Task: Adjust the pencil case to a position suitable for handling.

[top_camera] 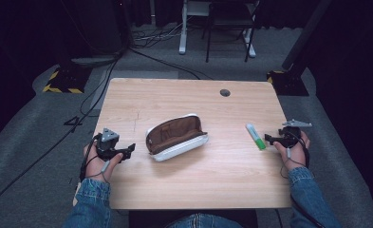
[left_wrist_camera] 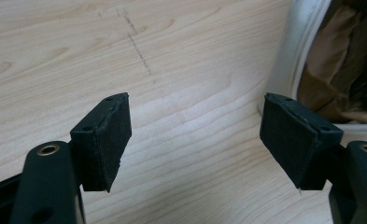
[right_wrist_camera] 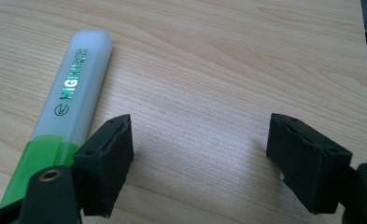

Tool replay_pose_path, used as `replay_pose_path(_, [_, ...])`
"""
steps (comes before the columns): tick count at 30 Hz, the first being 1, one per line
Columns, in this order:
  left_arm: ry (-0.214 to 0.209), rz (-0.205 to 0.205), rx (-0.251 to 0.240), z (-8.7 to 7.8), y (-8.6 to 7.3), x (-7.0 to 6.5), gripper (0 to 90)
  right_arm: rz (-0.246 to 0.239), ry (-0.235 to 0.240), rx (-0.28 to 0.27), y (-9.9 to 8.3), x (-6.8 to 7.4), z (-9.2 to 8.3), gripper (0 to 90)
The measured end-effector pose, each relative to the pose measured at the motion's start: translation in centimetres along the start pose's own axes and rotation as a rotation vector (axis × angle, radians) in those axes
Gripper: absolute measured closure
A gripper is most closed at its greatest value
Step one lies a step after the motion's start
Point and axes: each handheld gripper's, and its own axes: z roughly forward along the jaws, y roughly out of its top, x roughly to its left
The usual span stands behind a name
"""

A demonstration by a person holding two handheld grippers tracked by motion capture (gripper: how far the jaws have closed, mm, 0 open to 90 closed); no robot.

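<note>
Bare table [top_camera: 174, 97] along far half, passable; open pouch [top_camera: 176, 137] blocks centre, highlighter [top_camera: 256, 137] lies right, bare wood between.

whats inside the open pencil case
The pencil case lies unzipped on the table. Its brown lining shows, with folds but no clear item on it. The bottom of the pouch is in shadow and behind the white rim, so small things there cannot be ruled out.
</note>
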Motion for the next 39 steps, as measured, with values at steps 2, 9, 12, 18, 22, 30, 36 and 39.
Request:
replay_pose_path(2, [-0.005,0.0,-0.017,-0.2,0.2,-0.2,25.4,-0.002,0.001,-0.001,0.0,0.0,0.0,23.1])
replay_pose_path(9, [-0.015,0.009,-0.077,-0.8,1.0,-0.8,25.5,-0.002,0.002,-0.001,0.0,0.0,0.0,23.1])
replay_pose_path(12, [-0.024,0.013,-0.092,-0.9,1.3,-1.1,25.5,-0.002,0.002,-0.001,0.0,0.0,0.0,23.1])
replay_pose_path(18, [-0.053,0.03,-0.113,-0.9,2.0,-1.9,23.8,-0.003,0.003,-0.001,0.0,0.0,0.0,23.1])
replay_pose_path(22, [-0.072,0.04,-0.119,-0.6,2.4,-2.3,22.4,-0.003,0.003,-0.001,0.0,0.0,0.0,23.1])
replay_pose_path(30, [-0.095,0.061,-0.131,0.2,3.2,-3.1,19.9,-0.003,0.003,-0.002,0.0,0.0,0.0,23.1])
replay_pose_path(36, [-0.121,0.072,-0.142,1.1,3.9,-3.6,18.2,-0.006,0.005,-0.003,0.0,0.0,0.0,23.1])
replay_pose_path(39, [-0.139,0.069,-0.141,1.6,4.0,-3.7,18.1,-0.007,0.006,-0.003,0.0,0.0,0.0,23.1])
